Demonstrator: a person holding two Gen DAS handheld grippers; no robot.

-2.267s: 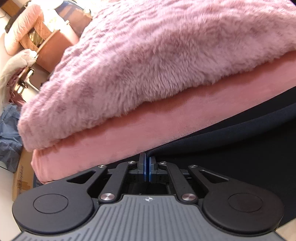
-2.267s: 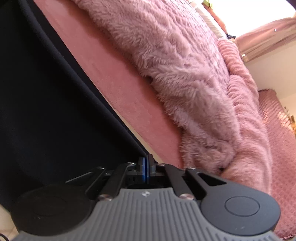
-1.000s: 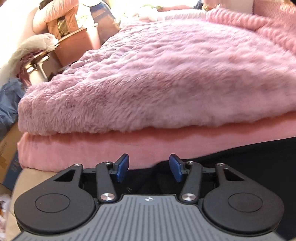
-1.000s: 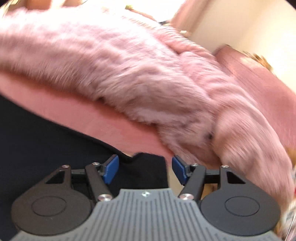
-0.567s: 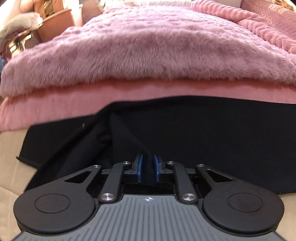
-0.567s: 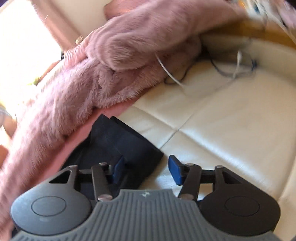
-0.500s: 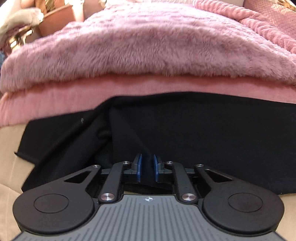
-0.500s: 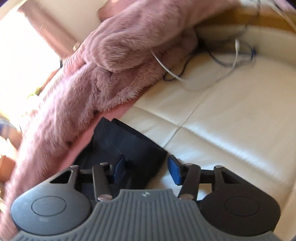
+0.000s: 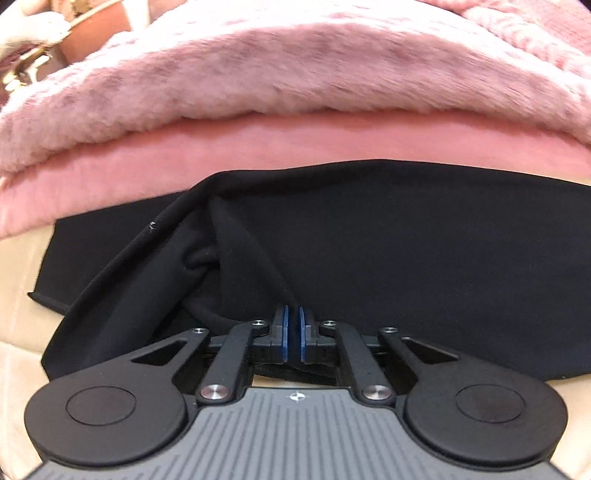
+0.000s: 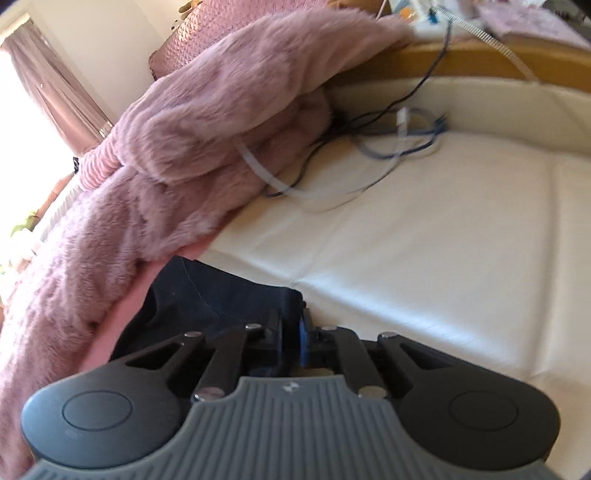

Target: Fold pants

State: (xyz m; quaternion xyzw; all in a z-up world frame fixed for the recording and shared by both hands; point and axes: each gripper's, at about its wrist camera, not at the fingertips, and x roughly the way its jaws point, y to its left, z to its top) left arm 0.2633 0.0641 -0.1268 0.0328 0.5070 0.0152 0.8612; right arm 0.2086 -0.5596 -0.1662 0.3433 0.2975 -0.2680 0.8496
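Note:
The black pants (image 9: pixel 406 251) lie spread across a cream leather surface (image 9: pixel 14 288), their far edge against a pink blanket. My left gripper (image 9: pixel 292 334) is shut on the near edge of the pants, and the cloth bunches into folds just left of it. In the right wrist view the pants (image 10: pixel 207 295) end in a corner on the cream surface. My right gripper (image 10: pixel 291 341) is shut on that corner of the pants.
A fluffy pink blanket (image 9: pixel 295 74) with a smooth pink underside is piled along the far edge; it also shows in the right wrist view (image 10: pixel 166 147). Cables (image 10: pixel 388 140) lie on the cream surface (image 10: pixel 443 240) near a wooden edge (image 10: pixel 480 62). Clutter (image 9: pixel 55 33) stands at far left.
Both grippers let go of the pants, moved to new spots and shut again. My left gripper stays shut on the near edge; my right gripper has just closed on the corner.

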